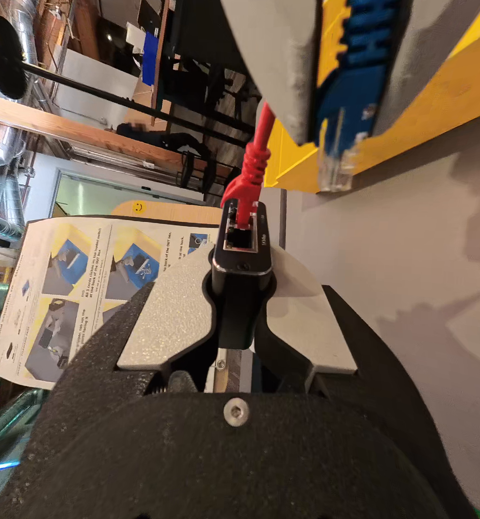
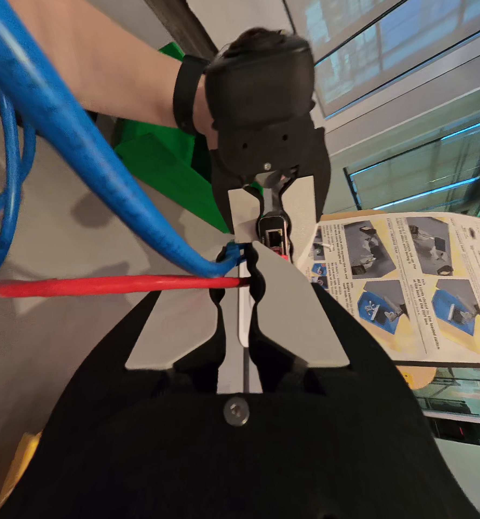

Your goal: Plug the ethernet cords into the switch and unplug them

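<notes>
In the left wrist view my left gripper (image 1: 241, 257) is shut on a small black switch (image 1: 240, 297), ports facing away. A red cord (image 1: 257, 157) is plugged into the far port; the nearer port (image 1: 238, 241) is empty. My right gripper (image 1: 337, 140) hangs above right, shut on a blue cord (image 1: 353, 84) whose clear plug (image 1: 335, 171) sticks out, apart from the switch. In the right wrist view my right gripper (image 2: 244, 250) pinches the blue cord (image 2: 92, 146) near its plug. The red cord (image 2: 115, 283) crosses under it. Beyond, the left gripper (image 2: 273, 238) holds the switch (image 2: 272, 234).
A yellow bin (image 1: 443, 98) lies behind the right gripper on the grey table (image 1: 387, 280). A green bin (image 2: 160, 163) stands behind the person's forearm (image 2: 106, 70). A printed instruction sheet (image 1: 73, 280) stands at the table's edge; it also shows in the right wrist view (image 2: 401, 286).
</notes>
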Motion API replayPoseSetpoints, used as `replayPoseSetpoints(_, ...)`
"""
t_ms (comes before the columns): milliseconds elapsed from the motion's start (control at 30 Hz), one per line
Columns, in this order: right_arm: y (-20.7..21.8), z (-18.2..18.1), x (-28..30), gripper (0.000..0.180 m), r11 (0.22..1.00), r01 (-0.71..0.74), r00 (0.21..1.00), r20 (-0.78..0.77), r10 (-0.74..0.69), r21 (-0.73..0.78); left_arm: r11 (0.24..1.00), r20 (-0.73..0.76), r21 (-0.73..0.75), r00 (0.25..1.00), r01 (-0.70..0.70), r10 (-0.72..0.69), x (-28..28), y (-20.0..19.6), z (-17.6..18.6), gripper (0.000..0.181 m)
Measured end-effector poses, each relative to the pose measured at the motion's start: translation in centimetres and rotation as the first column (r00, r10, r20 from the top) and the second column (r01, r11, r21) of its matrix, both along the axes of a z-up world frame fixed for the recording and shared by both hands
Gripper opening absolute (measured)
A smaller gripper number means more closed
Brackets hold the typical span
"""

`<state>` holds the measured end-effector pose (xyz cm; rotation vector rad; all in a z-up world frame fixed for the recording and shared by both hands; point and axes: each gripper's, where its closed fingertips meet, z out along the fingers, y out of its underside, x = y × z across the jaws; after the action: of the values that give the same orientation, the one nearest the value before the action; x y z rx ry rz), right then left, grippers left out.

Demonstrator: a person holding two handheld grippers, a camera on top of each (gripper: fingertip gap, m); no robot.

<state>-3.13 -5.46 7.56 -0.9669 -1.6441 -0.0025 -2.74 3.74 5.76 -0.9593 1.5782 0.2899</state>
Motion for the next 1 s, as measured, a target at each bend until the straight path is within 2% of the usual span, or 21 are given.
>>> replayPoseSetpoints(33, 0.2, 0.4, 0.1, 0.014, 1.0, -0.004, 1.0, -0.021, 0.005, 0.029, 1.0, 0.008, -0.004, 1.0, -0.003, 0.003, 0.0, 0.2, 0.0, 0.027)
replayPoseSetpoints(133, 0.6, 0.9, 0.4, 0.015, 0.994, -0.005, 0.999, -0.052, 0.011, 0.11, 0.997, 0.017, 0.028, 0.997, -0.076, 0.076, -0.7, 1.5, 0.1, 0.027)
replayPoseSetpoints(200, 1.1, 0.6, 0.3, 0.015, 0.989, 0.005, 0.999, -0.041, 0.001, 0.148, 0.993, 0.009, -0.018, 0.993, -0.114, 0.114, -0.9, 2.0, -0.3, 0.027)
replayPoseSetpoints(333, 2.0, 0.1, -0.2, 0.017, 0.972, 0.036, 0.999, -0.002, -0.036, 0.232, 0.985, -0.01, -0.006, 0.985, -0.172, 0.172, -1.3, 2.9, -0.6, 0.027)
replayPoseSetpoints(467, 2.9, -1.1, -0.5, 0.018, 0.966, 0.048, 0.998, 0.035, -0.059, 0.255, 0.98, -0.009, -0.058, 0.982, -0.189, 0.188, -2.2, 3.6, -1.1, 0.028)
replayPoseSetpoints(567, 3.6, -1.4, -0.9, 0.018, 0.925, 0.049, 0.995, 0.065, -0.079, 0.376, 0.976, -0.025, -0.062, 0.978, -0.209, 0.208, -2.6, 4.2, -1.5, 0.027)
replayPoseSetpoints(667, 3.7, -1.9, -1.4, 0.018, 0.917, 0.038, 0.994, 0.081, -0.076, 0.397, 0.975, -0.029, -0.049, 0.976, -0.218, 0.217, -2.8, 4.4, -1.5, 0.028)
replayPoseSetpoints(900, 4.4, -7.9, -2.7, 0.017, 0.937, -0.031, 0.958, 0.279, -0.071, 0.348, 0.975, -0.316, -0.119, 0.938, -0.186, 0.141, -3.6, 4.3, -7.5, 0.027)
replayPoseSetpoints(1000, 3.7, -10.2, -3.2, 0.017, 0.939, -0.081, 0.928, 0.368, -0.051, 0.334, 0.99, -0.368, -0.103, 0.929, -0.092, 0.048, -2.6, 3.0, -8.4, 0.027)
